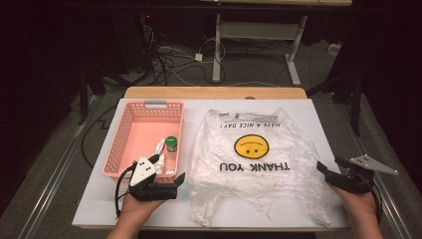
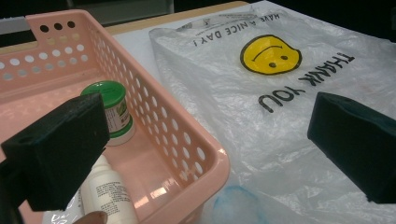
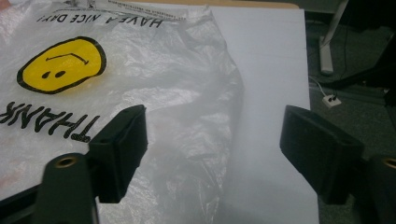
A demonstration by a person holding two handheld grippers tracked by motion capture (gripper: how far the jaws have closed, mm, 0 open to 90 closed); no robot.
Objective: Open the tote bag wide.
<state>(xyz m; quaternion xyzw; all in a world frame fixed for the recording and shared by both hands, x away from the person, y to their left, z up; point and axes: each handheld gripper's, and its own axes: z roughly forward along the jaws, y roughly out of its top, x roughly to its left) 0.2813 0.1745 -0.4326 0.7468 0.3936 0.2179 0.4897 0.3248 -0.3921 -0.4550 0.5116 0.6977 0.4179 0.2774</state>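
Note:
A clear plastic bag (image 1: 254, 169) printed with a yellow smiley (image 1: 251, 146) and "THANK YOU" lies flat on the white table top. Left of it stands a pink perforated basket (image 1: 115, 149) holding a green-lidded jar (image 1: 171, 144) and a white bottle (image 1: 160, 149). My left gripper (image 1: 171, 172) hovers open at the basket's near right corner, its jaws astride the basket rim (image 2: 187, 126) with the jar (image 2: 112, 105) and bottle (image 2: 109, 196) just beyond. My right gripper (image 1: 331, 164) is open at the bag's right edge (image 3: 219, 93), with the edge between its jaws and neither pad touching it.
The white sheet (image 1: 308, 114) covers a wooden table (image 1: 214, 92). Its right edge runs close beside my right gripper. A bluish round patch (image 2: 236, 205) shows through the bag's near corner. Cables and a desk frame (image 1: 217, 50) stand on the floor behind.

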